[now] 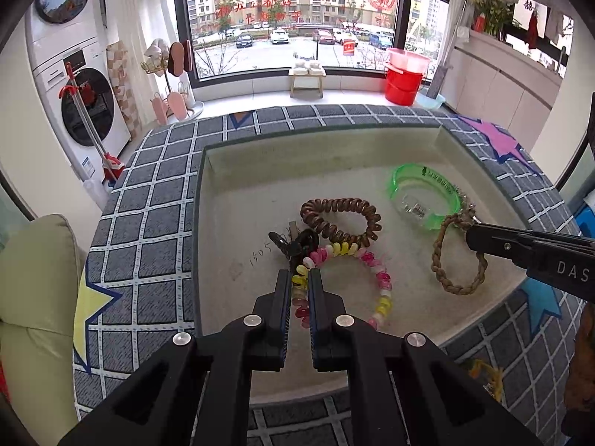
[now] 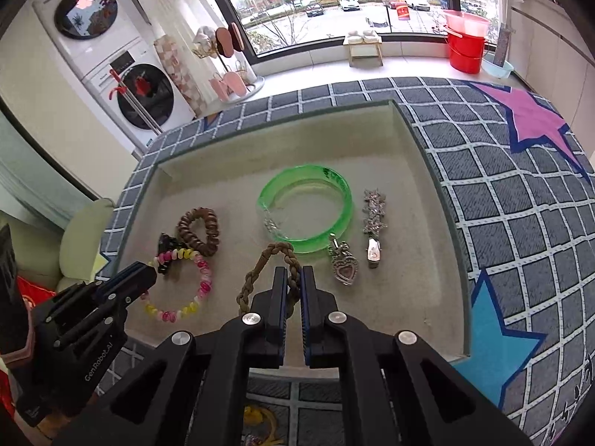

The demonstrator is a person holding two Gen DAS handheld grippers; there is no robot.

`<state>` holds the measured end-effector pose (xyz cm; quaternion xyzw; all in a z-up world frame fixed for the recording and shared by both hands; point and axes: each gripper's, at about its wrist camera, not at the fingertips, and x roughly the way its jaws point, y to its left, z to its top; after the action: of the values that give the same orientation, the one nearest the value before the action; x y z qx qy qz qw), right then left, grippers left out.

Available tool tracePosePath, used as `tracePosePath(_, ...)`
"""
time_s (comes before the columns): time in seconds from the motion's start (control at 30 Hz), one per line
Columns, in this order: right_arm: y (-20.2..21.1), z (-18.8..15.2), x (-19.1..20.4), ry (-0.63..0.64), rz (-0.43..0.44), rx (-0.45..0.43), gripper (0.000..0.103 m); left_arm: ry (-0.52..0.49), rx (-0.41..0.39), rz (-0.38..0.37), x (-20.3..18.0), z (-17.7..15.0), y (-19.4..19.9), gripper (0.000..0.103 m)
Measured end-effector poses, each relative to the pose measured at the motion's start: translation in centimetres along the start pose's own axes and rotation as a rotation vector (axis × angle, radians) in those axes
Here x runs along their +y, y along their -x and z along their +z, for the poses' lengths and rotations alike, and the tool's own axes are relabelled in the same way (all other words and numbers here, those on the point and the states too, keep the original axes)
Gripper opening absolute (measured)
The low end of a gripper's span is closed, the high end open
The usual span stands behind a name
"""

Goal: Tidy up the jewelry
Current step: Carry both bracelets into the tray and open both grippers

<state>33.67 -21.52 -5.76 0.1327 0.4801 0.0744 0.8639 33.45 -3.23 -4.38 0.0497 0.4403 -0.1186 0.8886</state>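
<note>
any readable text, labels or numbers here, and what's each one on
"DAS": side of the right tongs.
"GenRobot.AI": side of the left tongs.
"1505", handwritten, trailing off: tray floor.
Green bangle: dark print, unreadable.
Window: red characters, too blurred.

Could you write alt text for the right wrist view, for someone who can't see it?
The right claw is closed on a brown braided bracelet in a shallow tray. Around it lie a green bangle, a heart pendant, a sparkly clip, a brown coil tie and a pink-yellow coil.
</note>
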Motion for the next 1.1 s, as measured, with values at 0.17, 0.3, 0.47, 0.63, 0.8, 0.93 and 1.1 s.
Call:
tracePosePath(0.17, -0.9, -0.4, -0.1, 0.002, -0.016, 0.013, 0.007, -0.023, 0.01, 0.021, -0.4, -0.1, -0.5, 0.023)
tracePosePath(0.3, -1.2, -0.6, 0.0, 0.014, -0.031, 0.016, 0.007, -0.037, 0.016, 0.035, -0.7, -0.2, -0.7, 0.023)
tracePosePath(0.47, -1.5, -0.7, 0.0, 0.012, -0.037, 0.022, 0.007, -0.046, 0.02, 0.053, -0.8, -0.2, -1.0, 0.023)
tracePosePath(0.63, -1.5, -0.9, 0.4, 0.038, -0.059, 0.023, 0.008, -0.048, 0.023, 0.058, -1.0, -0.3, -1.1, 0.023)
tracePosePath(0.8, -1.4, -0.7, 0.2, 0.026, -0.047, 0.037, 0.009, -0.047, 0.027, 0.064, -1.0, -0.3, -1.1, 0.023)
tracePosePath(0.93, -1.1, -0.6, 0.0, 0.002, -0.021, 0.049, 0.012, -0.038, 0.01, 0.076, -1.0, -0.2, -0.7, 0.023)
tracePosePath(1.1, 0.5, -0.5, 0.1, -0.01, 0.009, 0.006, 0.049, -0.028, -0.002, 0.075, -1.0, 0.1, 0.0, 0.023)
